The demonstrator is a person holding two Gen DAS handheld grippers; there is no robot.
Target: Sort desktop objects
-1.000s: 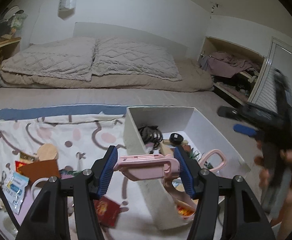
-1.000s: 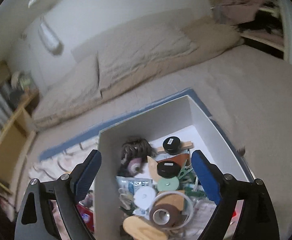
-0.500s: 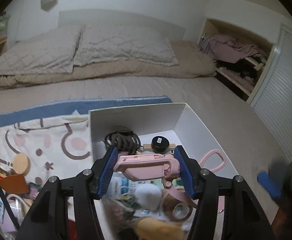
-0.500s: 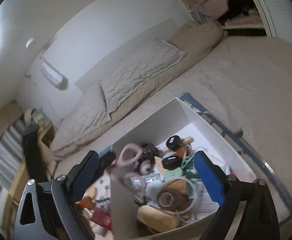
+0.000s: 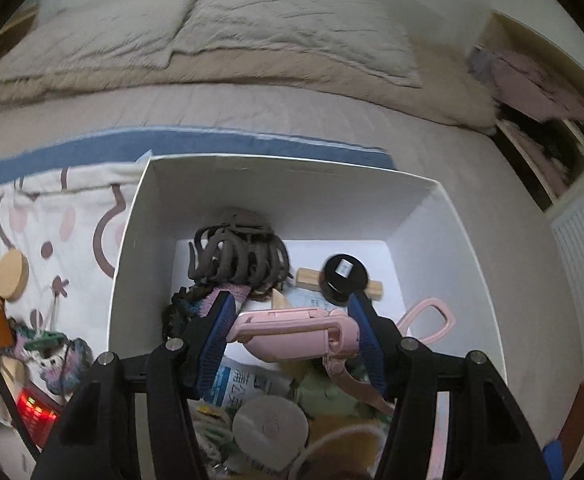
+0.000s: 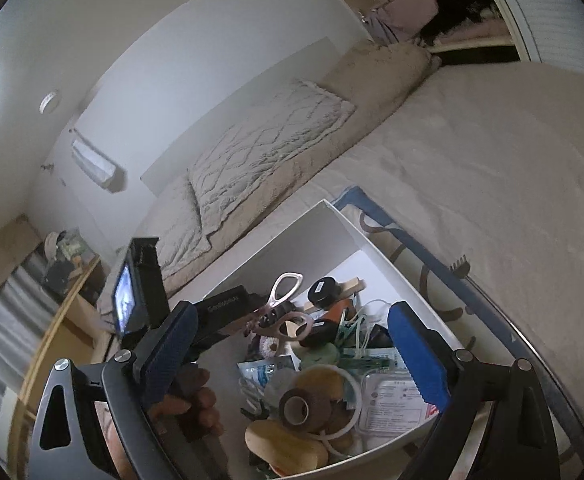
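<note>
Seen from the left wrist camera, the left gripper (image 5: 292, 330) clamps pink scissors (image 5: 296, 332) between its blue pads, held over a white box (image 5: 292, 196) standing on a bed. Below lie a brown hair claw (image 5: 237, 258), a black round case (image 5: 344, 274) and a white disc (image 5: 269, 426). Only the right wrist camera shows the hand (image 6: 189, 396) carrying that gripper at the box's left wall, with the scissors' loops hanging above the clutter. Its own right gripper (image 6: 292, 360) stands wide apart, holding nothing, over a tape roll (image 6: 302, 404) at the near edge. Bare white floor remains along the box's far wall.
</note>
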